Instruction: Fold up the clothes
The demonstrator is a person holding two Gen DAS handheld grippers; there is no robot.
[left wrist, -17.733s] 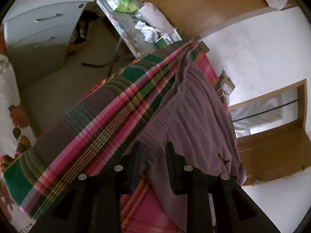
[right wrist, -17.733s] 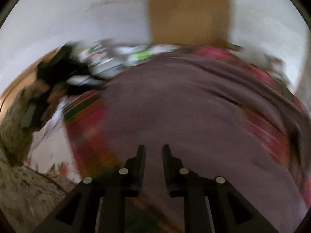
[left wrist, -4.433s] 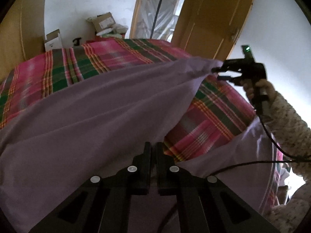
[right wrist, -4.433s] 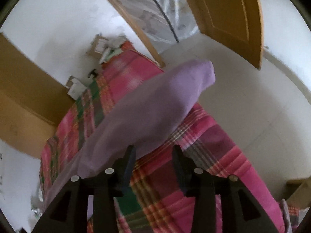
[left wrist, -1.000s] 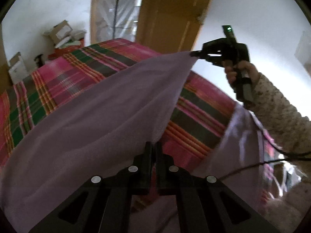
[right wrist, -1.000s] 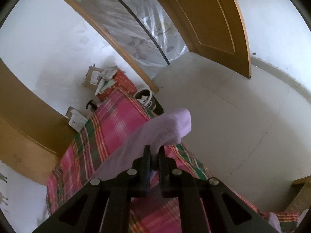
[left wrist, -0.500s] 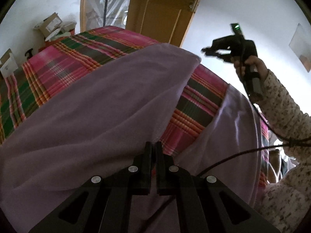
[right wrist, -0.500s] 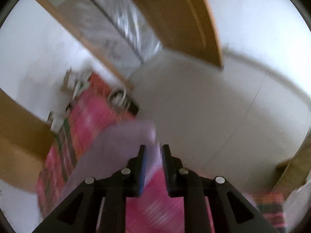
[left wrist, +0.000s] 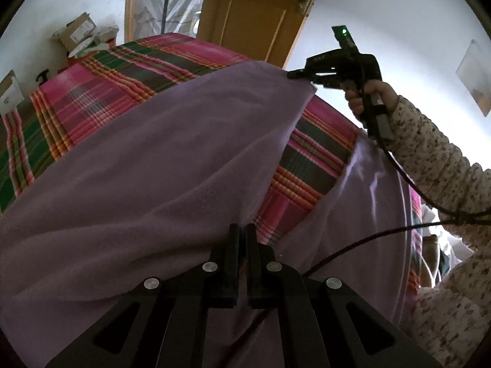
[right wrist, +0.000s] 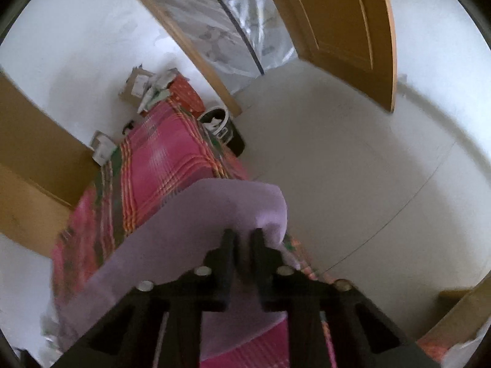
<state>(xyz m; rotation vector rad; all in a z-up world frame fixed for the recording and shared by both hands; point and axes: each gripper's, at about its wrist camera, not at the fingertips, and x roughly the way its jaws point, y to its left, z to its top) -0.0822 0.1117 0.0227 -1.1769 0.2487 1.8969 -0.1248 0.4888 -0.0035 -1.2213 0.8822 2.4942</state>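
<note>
A purple garment hangs spread above a bed covered in a pink and green plaid blanket. My left gripper is shut on the garment's near hem. Across the bed, a hand holds my right gripper, whose tips meet the far corner of the garment. In the right wrist view, the right gripper stands nearly shut with a fold of the purple garment bunched between and over its fingers, above the plaid blanket. A second part of the garment drapes down the bed's right side.
A person's speckled sleeve and a dark cable cross the right side. A wooden door stands open behind the bed. Cardboard boxes sit by the far wall. A dark bin stands on the pale floor.
Half a second ago the right gripper hung apart from the garment corner; now its tips are at that corner. The left gripper has stayed shut on the hem.
</note>
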